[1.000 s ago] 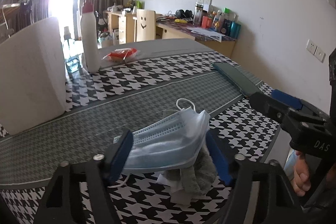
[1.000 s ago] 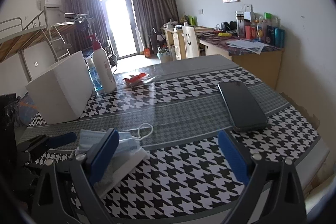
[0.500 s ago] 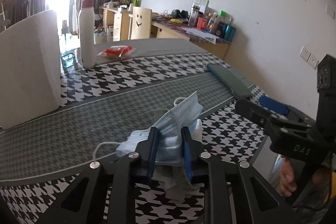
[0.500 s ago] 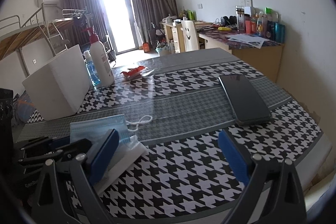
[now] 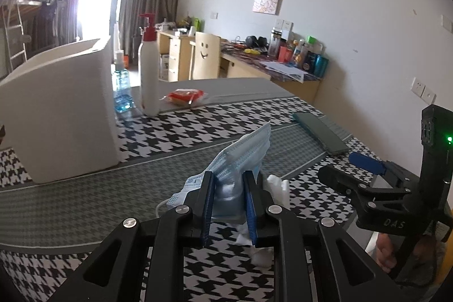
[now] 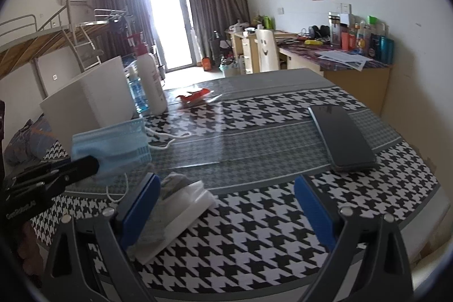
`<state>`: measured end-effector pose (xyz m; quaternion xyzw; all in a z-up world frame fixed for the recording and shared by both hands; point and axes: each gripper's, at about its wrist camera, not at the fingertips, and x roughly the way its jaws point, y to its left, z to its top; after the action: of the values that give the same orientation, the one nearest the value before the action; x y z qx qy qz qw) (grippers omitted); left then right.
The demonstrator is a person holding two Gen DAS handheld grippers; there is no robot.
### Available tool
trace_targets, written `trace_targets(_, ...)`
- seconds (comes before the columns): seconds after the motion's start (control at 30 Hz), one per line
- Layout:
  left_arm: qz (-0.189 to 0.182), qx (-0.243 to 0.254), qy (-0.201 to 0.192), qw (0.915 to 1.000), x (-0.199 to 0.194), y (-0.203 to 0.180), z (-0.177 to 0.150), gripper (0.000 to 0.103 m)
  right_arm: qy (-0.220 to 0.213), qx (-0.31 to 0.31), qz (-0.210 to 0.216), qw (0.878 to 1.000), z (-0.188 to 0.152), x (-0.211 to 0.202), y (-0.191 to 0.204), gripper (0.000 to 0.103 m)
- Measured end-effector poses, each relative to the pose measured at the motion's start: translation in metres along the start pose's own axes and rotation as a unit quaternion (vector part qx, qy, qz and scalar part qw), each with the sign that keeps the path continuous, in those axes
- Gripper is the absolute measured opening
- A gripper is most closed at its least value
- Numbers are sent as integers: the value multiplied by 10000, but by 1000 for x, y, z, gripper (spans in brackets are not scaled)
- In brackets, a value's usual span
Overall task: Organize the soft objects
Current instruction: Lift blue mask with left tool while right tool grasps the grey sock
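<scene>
My left gripper (image 5: 226, 183) is shut on a light blue face mask (image 5: 243, 152), its blue pads pressing the pleated middle. The mask hangs clear of the table, one ear loop trailing, and in the right wrist view the mask (image 6: 113, 143) stands up at the left above the left gripper (image 6: 70, 169). Below it on the houndstooth tablecloth lie a grey cloth (image 6: 172, 183) and a white folded wad (image 6: 184, 205), beside my right gripper's left pad. My right gripper (image 6: 226, 188) is open with nothing between its fingers; it shows at the right as right gripper (image 5: 351, 170).
A white box (image 5: 62, 109) stands at the left, with a white pump bottle (image 5: 148, 70) and a small blue bottle behind it. A red packet (image 5: 185, 96) lies farther back. A dark flat phone (image 6: 342, 137) rests at the right, close to the table edge (image 6: 419, 205).
My left gripper shut on the mask and lifted it off the pile, up and toward the left. The grey cloth and white wad stayed on the table. The right gripper stayed put.
</scene>
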<state>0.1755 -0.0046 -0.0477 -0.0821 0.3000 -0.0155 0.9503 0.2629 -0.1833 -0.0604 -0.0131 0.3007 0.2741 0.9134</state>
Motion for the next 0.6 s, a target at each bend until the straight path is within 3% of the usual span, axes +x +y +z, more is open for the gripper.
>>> trace_targets(0.6, 404, -195, -9, 9990, -11, 29, -11, 22, 277, -516, 399, 9975, -2, 21, 46, 97)
